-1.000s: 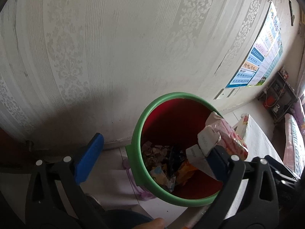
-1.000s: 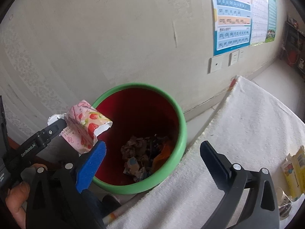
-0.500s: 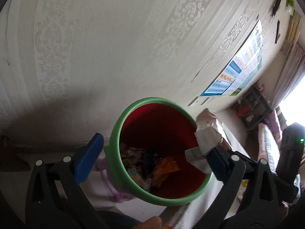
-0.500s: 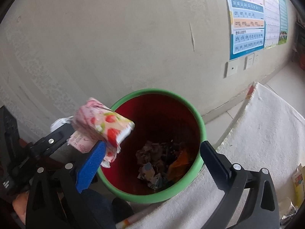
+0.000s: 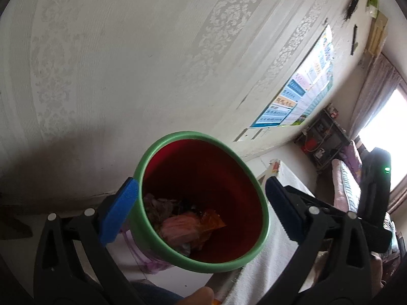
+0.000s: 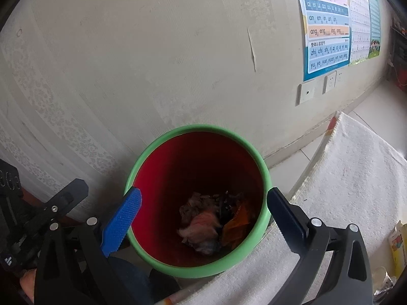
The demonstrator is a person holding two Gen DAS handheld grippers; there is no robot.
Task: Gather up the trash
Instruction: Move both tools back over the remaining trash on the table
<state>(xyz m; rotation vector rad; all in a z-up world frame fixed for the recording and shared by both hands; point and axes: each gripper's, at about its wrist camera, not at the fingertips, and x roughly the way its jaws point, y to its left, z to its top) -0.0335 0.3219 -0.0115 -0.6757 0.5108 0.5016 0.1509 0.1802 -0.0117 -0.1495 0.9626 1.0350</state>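
A red bin with a green rim (image 5: 162, 142) (image 6: 195, 128) stands by the wall. Inside it lies the pink strawberry-print carton (image 5: 180, 228) (image 6: 201, 228), on top of crumpled paper and an orange wrapper (image 6: 239, 219). My left gripper (image 5: 201, 211) hangs above the bin, open, with nothing between its fingers. My right gripper (image 6: 203, 218) is also open and empty over the bin's mouth. The left gripper's black body (image 6: 38, 216) shows at the lower left of the right wrist view.
A white towel-covered table (image 6: 356, 172) lies to the right of the bin, with a yellow carton (image 6: 398, 249) at its far edge. The patterned wall (image 6: 152, 50) carries a poster (image 6: 328, 30) and sockets (image 6: 307, 92). A shelf (image 5: 323, 142) stands far right.
The pink carton left my left gripper and dropped into the bin. The left gripper stands open and empty, and both cameras shifted a little over the bin.
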